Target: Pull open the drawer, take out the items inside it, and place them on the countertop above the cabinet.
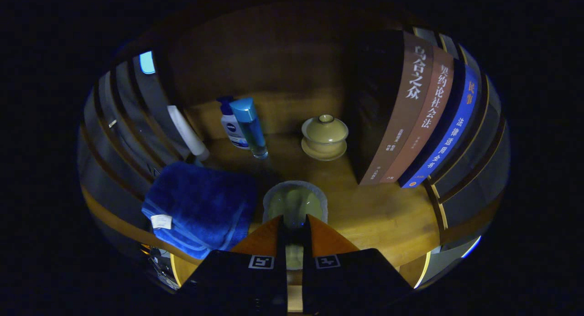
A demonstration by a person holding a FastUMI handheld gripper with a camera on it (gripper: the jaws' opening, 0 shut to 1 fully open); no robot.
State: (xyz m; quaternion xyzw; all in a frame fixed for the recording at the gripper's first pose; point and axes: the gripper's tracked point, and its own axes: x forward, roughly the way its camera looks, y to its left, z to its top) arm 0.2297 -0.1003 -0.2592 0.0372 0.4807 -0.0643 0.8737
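the tongs [294, 222], nearly closed, pinch the rim of a pale green cup [294, 203] over the bench [378, 211], beside a blue towel [200, 206]. placing step; next, probably lower and release.

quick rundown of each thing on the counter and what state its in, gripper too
gripper: fingers nearly together, pinching the rim of the cup
cup: upright, open top, held by the near rim
lidded tea bowl: lid on, sitting on its saucer
blue towel: folded, lying flat
blue-capped bottle: upright, cap on
pump bottle: upright behind it
books: closed, standing side by side
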